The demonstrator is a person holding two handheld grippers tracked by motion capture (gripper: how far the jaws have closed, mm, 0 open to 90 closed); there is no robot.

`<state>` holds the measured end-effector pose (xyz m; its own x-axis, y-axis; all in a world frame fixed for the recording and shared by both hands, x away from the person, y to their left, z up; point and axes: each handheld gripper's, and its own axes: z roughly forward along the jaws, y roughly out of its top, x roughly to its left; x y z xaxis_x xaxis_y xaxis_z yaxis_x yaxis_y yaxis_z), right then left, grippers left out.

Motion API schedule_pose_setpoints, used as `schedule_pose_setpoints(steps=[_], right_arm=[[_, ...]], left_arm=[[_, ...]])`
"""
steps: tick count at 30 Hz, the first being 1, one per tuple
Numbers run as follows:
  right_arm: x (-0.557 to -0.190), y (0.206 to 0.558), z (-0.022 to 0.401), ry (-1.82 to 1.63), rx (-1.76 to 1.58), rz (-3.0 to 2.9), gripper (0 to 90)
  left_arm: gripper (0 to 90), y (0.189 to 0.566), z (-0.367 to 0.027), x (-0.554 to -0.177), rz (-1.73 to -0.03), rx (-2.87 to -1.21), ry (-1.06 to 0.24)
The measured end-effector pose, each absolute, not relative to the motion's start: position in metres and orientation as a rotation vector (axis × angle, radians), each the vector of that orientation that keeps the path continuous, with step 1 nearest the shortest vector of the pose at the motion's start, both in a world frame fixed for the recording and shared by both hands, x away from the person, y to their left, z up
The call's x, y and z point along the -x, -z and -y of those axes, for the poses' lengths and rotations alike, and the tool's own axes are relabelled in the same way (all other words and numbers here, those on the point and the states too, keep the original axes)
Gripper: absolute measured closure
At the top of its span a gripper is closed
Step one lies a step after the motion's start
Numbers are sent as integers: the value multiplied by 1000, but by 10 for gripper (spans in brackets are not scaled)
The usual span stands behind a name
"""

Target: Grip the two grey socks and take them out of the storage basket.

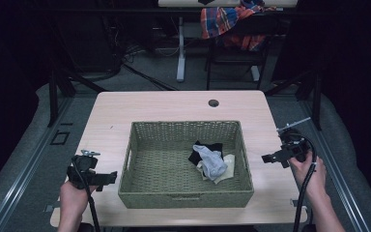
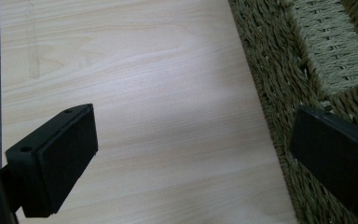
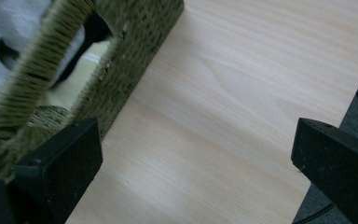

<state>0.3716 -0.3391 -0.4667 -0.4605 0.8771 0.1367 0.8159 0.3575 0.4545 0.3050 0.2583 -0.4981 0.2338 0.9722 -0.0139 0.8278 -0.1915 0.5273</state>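
On a pale wooden table (image 1: 125,111) in a dark room, the woven basket (image 1: 186,197) holding socks (image 1: 211,162) sits between the left gripper (image 1: 107,178) and right gripper (image 1: 269,157), both released and empty.

We can read no text, label, brand, number or sign anywhere here.

A lab or recording studio. Dark curtains surround the table (image 1: 125,111), cables (image 1: 140,72) trail across grey carpet behind it. A second desk (image 1: 181,43) stands beyond.
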Motion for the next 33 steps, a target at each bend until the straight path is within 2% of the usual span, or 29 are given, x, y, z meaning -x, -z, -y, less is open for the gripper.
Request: schedule_pose_setpoints(steps=[13, 33], right_arm=[[-375, 412, 315, -839, -1443, -2485, 0], [-401, 399, 230, -738, -1260, -2673, 0]], left_arm=[[15, 498, -258, -304, -1653, -2086, -459], [15, 498, -258, -304, -1651, -2085, -460]])
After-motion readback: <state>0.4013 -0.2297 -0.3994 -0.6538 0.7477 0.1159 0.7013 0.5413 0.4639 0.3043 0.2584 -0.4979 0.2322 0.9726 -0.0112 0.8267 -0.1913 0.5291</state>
